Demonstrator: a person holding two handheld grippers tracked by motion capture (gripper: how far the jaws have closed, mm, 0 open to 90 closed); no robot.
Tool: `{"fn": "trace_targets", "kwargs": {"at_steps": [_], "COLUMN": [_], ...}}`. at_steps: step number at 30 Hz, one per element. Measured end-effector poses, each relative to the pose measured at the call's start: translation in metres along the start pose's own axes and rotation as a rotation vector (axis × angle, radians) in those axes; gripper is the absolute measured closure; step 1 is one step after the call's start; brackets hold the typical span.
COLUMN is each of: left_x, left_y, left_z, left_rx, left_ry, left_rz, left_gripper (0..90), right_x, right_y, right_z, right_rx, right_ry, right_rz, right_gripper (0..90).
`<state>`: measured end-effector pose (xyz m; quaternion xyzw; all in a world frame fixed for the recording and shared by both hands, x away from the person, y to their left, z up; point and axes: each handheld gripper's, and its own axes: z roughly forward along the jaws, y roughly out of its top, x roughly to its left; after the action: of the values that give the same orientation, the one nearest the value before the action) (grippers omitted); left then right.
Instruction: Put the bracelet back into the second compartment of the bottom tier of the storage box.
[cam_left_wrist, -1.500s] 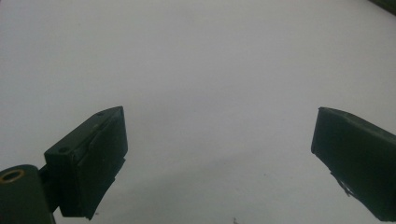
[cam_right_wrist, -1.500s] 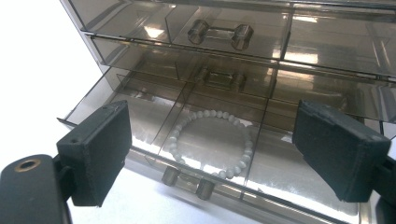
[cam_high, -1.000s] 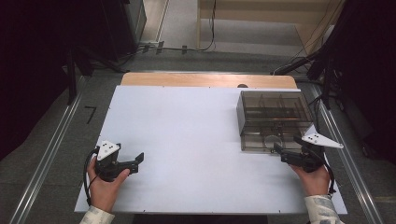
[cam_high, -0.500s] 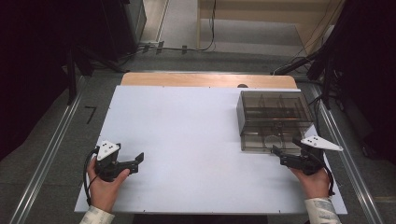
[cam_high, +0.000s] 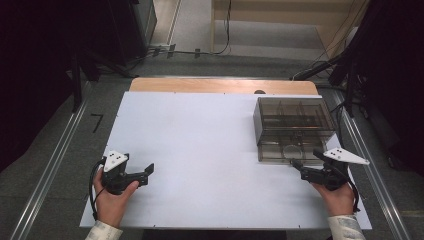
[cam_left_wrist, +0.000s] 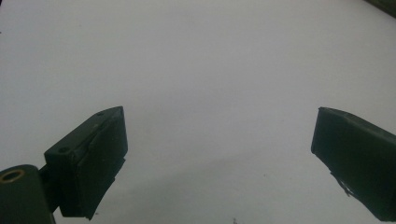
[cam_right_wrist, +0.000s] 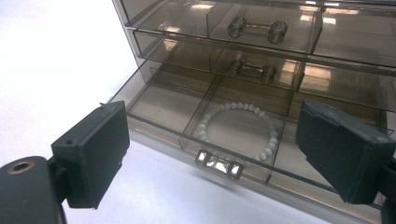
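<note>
Our left gripper (cam_high: 148, 170) rests wide open over bare table (cam_high: 210, 150), holding nothing. Our right gripper (cam_right_wrist: 212, 154) is also wide open and empty, with the pulled-out bottom drawer (cam_right_wrist: 210, 121) of the clear organizer (cam_high: 294, 127) straight ahead of it. Its small clear handle (cam_right_wrist: 219, 164) sits between and just beyond the jaws. We judge the plastic light, stiff and slippery, so we would pinch that handle squarely. A bead bracelet (cam_right_wrist: 238, 128) lies loose behind it.
</note>
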<state>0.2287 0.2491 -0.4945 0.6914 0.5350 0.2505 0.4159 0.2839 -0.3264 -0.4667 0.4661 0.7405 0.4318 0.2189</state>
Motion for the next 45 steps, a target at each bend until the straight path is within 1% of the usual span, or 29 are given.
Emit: {"fn": "trace_targets", "kwargs": {"at_steps": [5,7,10,27,45], "left_x": [0.000,0.000,0.000,0.000,0.000], "left_y": [0.000,0.000,0.000,0.000,0.000], "left_z": [0.000,0.000,0.000,0.000,0.000], "left_rx": [0.001,0.001,0.001,0.003,0.002], "left_ry": [-0.001,0.000,0.000,-0.001,0.004], "left_rz": [0.001,0.001,0.001,0.002,0.000], "left_gripper": [4.4,4.4,4.4,4.4,4.4], "right_x": [-0.002,-0.002,-0.003,-0.015,-0.030], "right_y": [-0.002,-0.002,-0.003,-0.010,-0.020], "right_z": [-0.004,-0.005,-0.007,-0.018,-0.030], "right_rx": [0.001,0.003,0.000,-0.006,-0.009], "right_ry": [0.008,0.025,0.031,0.008,-0.047], "right_rz": [-0.012,-0.023,-0.035,-0.004,0.038], "right_gripper": [8.7,8.7,8.7,8.7,8.7]}}
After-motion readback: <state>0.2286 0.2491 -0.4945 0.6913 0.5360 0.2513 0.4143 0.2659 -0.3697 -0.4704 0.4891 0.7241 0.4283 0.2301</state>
